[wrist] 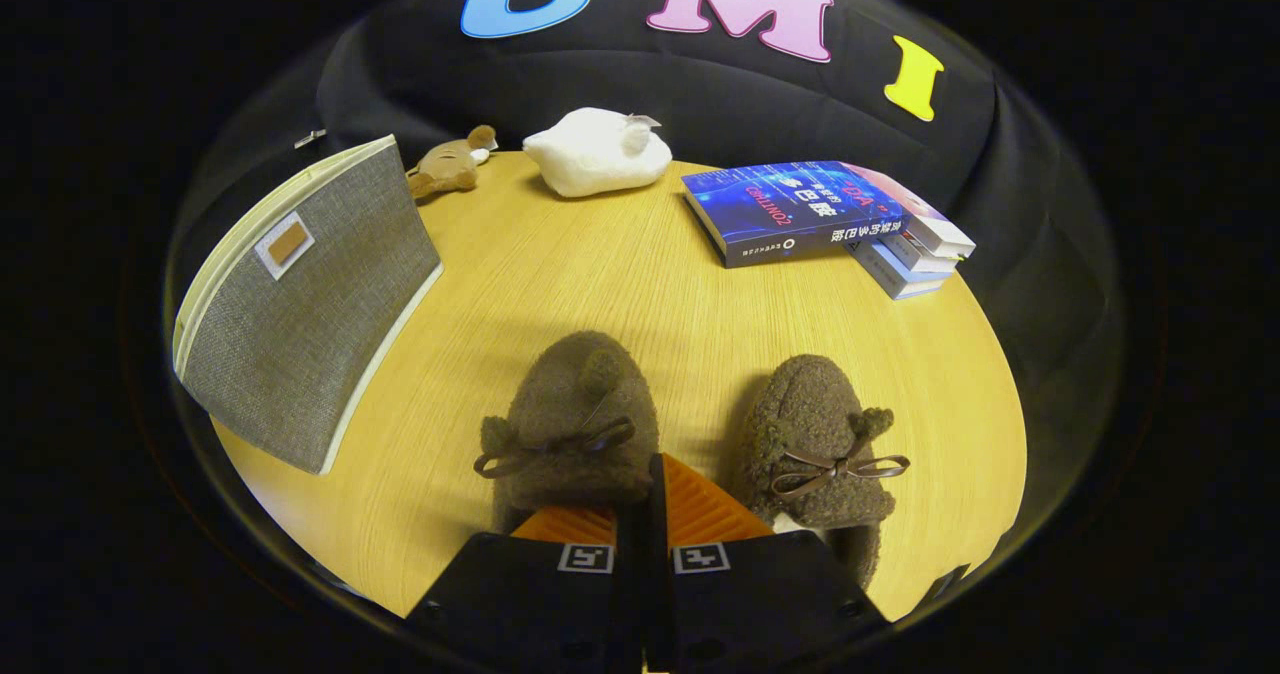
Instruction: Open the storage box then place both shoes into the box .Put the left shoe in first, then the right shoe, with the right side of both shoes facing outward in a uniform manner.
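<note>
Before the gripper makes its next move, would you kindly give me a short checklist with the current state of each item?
1. Box open: not ok; its grey lid face looks closed, standing beyond the jaws to one side.
2. Gripper free: ok; jaws closed together, nothing between them.
3. Both shoes on the table: ok; one shoe just ahead of the jaws, the other shoe beside it, apart.
4. Which shoe is the left: cannot tell.
5. Path to the box: ok; bare table between shoes and box.
6. Clutter away from the box: ok; books and plush toys lie at the far edge.
</note>
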### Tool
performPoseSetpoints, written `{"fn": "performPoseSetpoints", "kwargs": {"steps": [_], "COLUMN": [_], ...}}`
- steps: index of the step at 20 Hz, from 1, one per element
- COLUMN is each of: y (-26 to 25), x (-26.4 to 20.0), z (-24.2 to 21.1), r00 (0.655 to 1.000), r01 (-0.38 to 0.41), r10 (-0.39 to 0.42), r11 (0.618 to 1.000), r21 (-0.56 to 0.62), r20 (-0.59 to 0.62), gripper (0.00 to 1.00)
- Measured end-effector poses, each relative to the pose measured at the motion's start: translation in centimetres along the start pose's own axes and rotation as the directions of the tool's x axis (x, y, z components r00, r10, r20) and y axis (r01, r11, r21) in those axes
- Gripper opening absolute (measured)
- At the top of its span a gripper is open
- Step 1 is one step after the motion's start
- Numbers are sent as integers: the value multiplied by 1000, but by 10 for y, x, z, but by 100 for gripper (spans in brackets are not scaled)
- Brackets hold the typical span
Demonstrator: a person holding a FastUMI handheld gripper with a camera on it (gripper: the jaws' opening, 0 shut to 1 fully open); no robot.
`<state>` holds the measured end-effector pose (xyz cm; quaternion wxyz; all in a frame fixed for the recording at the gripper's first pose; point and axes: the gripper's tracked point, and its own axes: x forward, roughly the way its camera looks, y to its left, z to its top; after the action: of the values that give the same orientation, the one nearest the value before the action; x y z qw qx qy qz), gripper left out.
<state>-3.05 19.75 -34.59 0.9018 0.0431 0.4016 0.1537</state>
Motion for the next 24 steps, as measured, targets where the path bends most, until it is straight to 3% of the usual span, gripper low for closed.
{"fn": "performPoseSetpoints", "kwargs": {"steps": [5,12,18,24], "y": [11,43,108,192], "x": [-33,-108,-145,-138], "z": [26,130,204,242], "r00": [999,974,945,937], "r01": [-27,-116,-237,-286], "r10": [25,88,192,242], "r11": [997,986,960,946], "r21": [68,123,149,156], "r20": [30,211,266,251], "gripper": [7,7,7,7]}}
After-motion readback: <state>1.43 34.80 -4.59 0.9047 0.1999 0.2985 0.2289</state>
